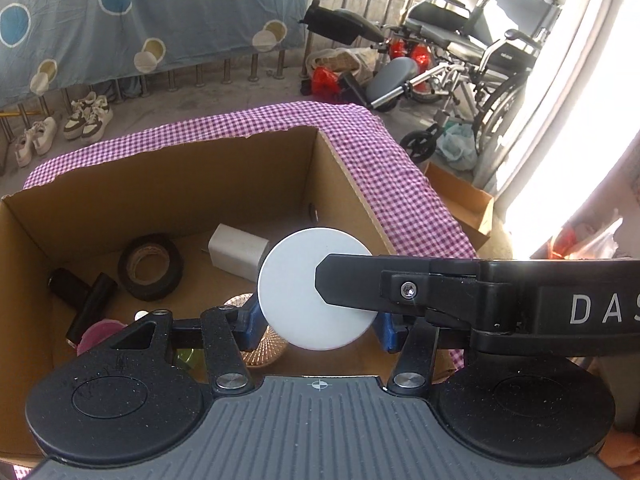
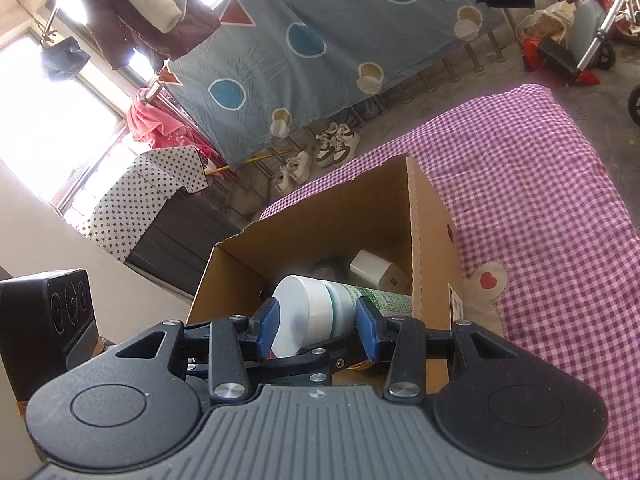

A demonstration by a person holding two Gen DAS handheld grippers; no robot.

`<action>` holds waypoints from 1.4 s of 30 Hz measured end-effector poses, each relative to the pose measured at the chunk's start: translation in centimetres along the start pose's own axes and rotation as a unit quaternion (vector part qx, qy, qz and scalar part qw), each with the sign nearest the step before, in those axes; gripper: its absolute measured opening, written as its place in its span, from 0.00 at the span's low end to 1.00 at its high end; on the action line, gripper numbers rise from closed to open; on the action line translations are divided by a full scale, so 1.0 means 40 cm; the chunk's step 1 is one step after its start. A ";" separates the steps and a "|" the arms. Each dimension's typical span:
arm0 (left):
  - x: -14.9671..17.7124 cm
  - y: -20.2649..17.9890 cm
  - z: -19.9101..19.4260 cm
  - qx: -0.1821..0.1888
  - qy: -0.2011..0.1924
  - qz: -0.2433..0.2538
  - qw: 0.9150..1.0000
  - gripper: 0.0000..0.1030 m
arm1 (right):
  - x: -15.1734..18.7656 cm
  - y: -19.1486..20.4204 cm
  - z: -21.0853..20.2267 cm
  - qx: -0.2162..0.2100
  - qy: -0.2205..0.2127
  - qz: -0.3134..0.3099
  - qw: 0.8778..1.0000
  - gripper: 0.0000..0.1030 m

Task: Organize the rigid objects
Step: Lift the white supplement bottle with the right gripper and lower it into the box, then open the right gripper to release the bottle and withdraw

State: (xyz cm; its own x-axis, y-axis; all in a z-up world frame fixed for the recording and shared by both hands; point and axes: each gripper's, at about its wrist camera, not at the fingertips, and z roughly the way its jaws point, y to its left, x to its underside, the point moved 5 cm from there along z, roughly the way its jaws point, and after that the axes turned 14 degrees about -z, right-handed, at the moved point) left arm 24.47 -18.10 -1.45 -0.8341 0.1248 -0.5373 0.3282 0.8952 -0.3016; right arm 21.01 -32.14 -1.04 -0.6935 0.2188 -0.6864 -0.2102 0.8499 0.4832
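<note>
An open cardboard box (image 1: pixel 224 168) stands on a purple checked cloth (image 1: pixel 384 168). Inside lie a black tape roll (image 1: pixel 151 266), a white block (image 1: pixel 237 251), black cylinders (image 1: pixel 86 300), a pink lid (image 1: pixel 100 335) and a copper wire basket (image 1: pixel 264 344). A white-capped bottle (image 1: pixel 308 284) with a green label (image 2: pixel 376 300) hangs over the box. My right gripper (image 2: pixel 318 326) is shut on its cap end; its black finger (image 1: pixel 400 284) crosses the left wrist view. My left gripper (image 1: pixel 316 330) has blue pads either side of the cap; whether they press it is unclear.
The box (image 2: pixel 424 240) sits at the cloth's left part (image 2: pixel 540 208). A wheelchair (image 1: pixel 480 60), shoes (image 1: pixel 86 118), a hanging blue sheet (image 1: pixel 140 12) and a small carton on the floor (image 1: pixel 464 200) lie beyond. A black device (image 2: pixel 44 320) stands at left.
</note>
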 end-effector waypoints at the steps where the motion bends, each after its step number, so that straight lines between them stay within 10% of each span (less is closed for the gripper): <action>1: 0.000 -0.004 0.007 -0.002 0.004 0.001 1.000 0.51 | 0.004 -0.009 0.004 -0.001 0.002 0.003 1.000 0.44; 19: -0.034 -0.053 0.051 -0.041 0.025 0.016 0.999 0.56 | -0.017 -0.069 -0.015 0.006 -0.035 0.021 0.999 0.57; 26: -0.033 -0.064 -0.018 -0.038 -0.026 0.029 0.999 0.70 | -0.023 -0.054 -0.072 0.017 -0.071 0.011 0.997 0.59; 33: 0.009 -0.053 -0.206 -0.005 -0.112 0.034 0.993 0.97 | 0.008 0.036 -0.203 0.053 -0.131 -0.027 0.990 0.86; 42: 0.088 0.045 -0.353 -0.028 -0.169 0.001 0.985 1.00 | 0.105 0.191 -0.305 0.159 -0.147 -0.121 0.969 1.00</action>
State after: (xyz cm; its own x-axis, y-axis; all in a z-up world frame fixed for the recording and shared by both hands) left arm 15.88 -9.99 7.25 -0.6358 -0.0147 -0.7717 0.2960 0.9187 -0.2614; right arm 8.06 -30.58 6.40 -0.4147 0.0808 -0.9064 -0.0868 0.9880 0.1278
